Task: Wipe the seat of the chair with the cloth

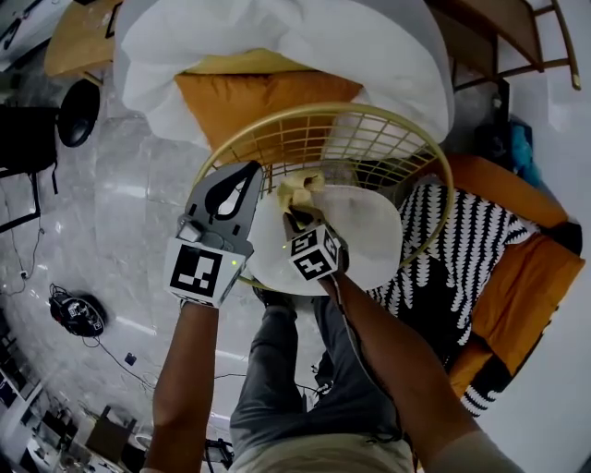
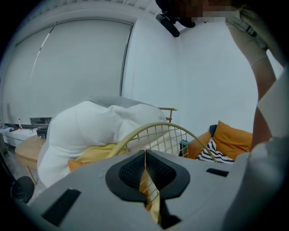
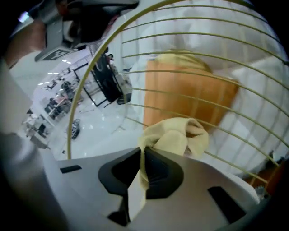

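The chair has a round white seat and a curved gold wire back. My right gripper hovers over the left part of the seat, shut on a pale yellow cloth that bunches out beyond its tips. In the right gripper view the cloth sticks out of the right gripper, close to the wire back. My left gripper is at the chair's left rim, jaws together with nothing in them. The left gripper view shows the left gripper pointing at the wire back.
An orange cushion and a big white beanbag lie behind the chair. A black-and-white patterned cushion and orange cushions sit at the right. A wooden table and a black stool are at far left. Cables lie on the glossy floor.
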The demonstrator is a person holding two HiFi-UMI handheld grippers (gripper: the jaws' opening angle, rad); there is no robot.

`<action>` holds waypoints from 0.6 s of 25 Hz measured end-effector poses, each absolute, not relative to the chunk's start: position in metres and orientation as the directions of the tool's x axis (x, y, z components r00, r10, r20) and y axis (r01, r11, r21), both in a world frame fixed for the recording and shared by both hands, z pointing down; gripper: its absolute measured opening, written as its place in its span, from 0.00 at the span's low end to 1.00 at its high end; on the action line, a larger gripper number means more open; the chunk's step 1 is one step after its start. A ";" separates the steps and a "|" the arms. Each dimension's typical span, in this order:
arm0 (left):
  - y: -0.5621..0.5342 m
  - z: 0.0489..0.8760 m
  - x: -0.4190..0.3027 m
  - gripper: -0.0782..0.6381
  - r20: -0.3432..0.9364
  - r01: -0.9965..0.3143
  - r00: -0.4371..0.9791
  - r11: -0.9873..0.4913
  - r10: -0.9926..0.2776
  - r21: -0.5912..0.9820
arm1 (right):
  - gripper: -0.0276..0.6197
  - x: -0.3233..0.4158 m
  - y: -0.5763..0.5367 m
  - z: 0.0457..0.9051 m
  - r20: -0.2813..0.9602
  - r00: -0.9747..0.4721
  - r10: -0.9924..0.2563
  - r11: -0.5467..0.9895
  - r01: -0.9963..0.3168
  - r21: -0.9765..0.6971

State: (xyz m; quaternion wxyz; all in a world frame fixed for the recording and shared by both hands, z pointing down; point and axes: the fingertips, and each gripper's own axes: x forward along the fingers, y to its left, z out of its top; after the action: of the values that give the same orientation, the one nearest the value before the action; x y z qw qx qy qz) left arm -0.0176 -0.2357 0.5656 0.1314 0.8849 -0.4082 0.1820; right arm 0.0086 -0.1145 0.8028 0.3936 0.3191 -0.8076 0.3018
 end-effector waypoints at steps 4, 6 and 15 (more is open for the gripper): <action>-0.235 0.567 -0.017 0.14 0.445 -0.765 0.601 -0.640 -0.664 0.078 | 0.10 -0.044 -0.091 0.793 0.800 -0.568 -0.195 0.727 -0.631 -0.271; -0.234 0.568 -0.016 0.14 0.447 -0.763 0.602 -0.641 -0.662 0.078 | 0.10 -0.027 -0.092 0.801 0.819 -0.532 -0.215 0.696 -0.672 -0.254; -0.223 0.573 -0.004 0.14 0.454 -0.750 0.617 -0.655 -0.642 0.093 | 0.10 0.196 -0.126 0.819 0.917 -0.130 -0.378 0.352 -0.936 0.013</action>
State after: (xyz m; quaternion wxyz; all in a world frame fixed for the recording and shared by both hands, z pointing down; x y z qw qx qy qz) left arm -0.0042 -0.2226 0.5733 0.1383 0.8886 -0.3918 0.1944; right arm 0.1963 -0.1262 0.8194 0.4536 0.4789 -0.6859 0.3074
